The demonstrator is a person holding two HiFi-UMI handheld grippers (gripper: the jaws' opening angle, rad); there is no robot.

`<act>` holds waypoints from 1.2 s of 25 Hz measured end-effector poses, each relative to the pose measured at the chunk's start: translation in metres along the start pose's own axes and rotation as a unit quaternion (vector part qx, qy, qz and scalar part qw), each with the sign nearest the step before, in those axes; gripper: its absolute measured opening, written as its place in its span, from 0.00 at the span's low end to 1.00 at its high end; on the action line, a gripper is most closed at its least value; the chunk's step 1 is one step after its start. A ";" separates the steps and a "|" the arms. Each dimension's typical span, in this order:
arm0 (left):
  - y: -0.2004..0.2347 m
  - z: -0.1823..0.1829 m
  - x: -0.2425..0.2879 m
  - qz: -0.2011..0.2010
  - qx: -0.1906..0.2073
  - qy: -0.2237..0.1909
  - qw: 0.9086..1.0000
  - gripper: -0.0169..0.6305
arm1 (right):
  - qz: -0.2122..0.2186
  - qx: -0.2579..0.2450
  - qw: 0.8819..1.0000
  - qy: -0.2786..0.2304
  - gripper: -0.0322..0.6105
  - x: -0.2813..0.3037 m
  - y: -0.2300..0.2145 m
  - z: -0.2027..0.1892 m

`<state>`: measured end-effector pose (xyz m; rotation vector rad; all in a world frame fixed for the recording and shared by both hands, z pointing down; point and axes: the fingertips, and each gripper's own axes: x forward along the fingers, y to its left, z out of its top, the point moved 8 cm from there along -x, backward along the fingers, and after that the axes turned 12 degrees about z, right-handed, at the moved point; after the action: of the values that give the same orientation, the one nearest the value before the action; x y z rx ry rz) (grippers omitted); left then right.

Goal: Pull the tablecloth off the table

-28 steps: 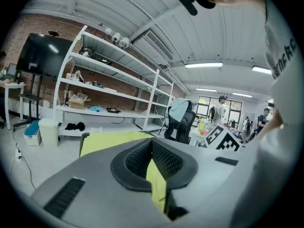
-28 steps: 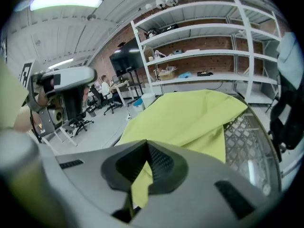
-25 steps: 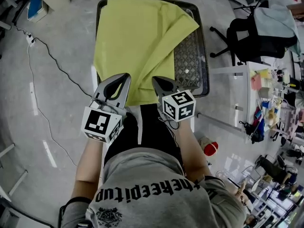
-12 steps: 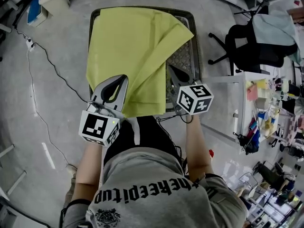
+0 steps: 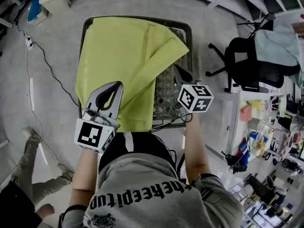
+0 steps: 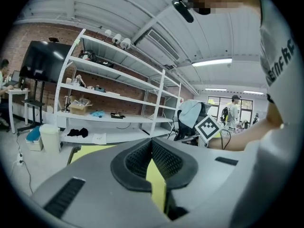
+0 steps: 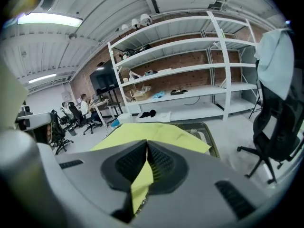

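Note:
A yellow-green tablecloth [image 5: 118, 51] lies on a metal mesh table [image 5: 166, 96], its right part folded back so bare mesh shows there. My left gripper [image 5: 114, 87] is shut on the cloth's near left edge; in the left gripper view yellow cloth [image 6: 156, 182] hangs pinched between the black pads [image 6: 135, 158]. My right gripper [image 5: 177, 70] is over the table's right side, shut on a fold of cloth [image 7: 141, 182] that shows between its pads [image 7: 161, 163]. Beyond its jaws the cloth [image 7: 147, 132] spreads over the table.
An office chair [image 5: 247, 56] draped with a bag and a pale jacket stands right of the table. A cluttered white desk [image 5: 266, 127] is nearer on the right. A cable [image 5: 47, 56] runs over the floor on the left. Another person's legs [image 5: 23, 175] show at lower left. White shelving [image 6: 109, 103] lines the wall.
My right gripper has moved right and away along the table's right side with its fold of cloth, baring more mesh. The left gripper has kept its grip. Another person's legs have come into view.

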<state>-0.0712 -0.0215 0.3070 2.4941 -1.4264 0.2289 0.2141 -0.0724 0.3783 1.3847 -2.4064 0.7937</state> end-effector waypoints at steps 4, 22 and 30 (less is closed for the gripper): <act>-0.002 0.000 0.015 0.018 -0.004 0.006 1.000 0.05 | 0.000 0.010 1.000 0.018 0.07 0.019 -0.034 -0.001; -0.007 -0.012 0.060 0.047 -0.007 0.049 0.998 0.05 | -0.058 0.140 0.986 0.063 0.26 0.067 -0.139 -0.049; -0.005 -0.019 0.069 0.055 -0.009 0.060 0.997 0.05 | -0.074 0.204 0.974 0.069 0.30 0.081 -0.158 -0.074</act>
<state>-0.0325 -0.0698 0.3428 2.3457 -1.5108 0.3789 0.3037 -0.1513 0.5288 1.5682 -2.0817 1.3499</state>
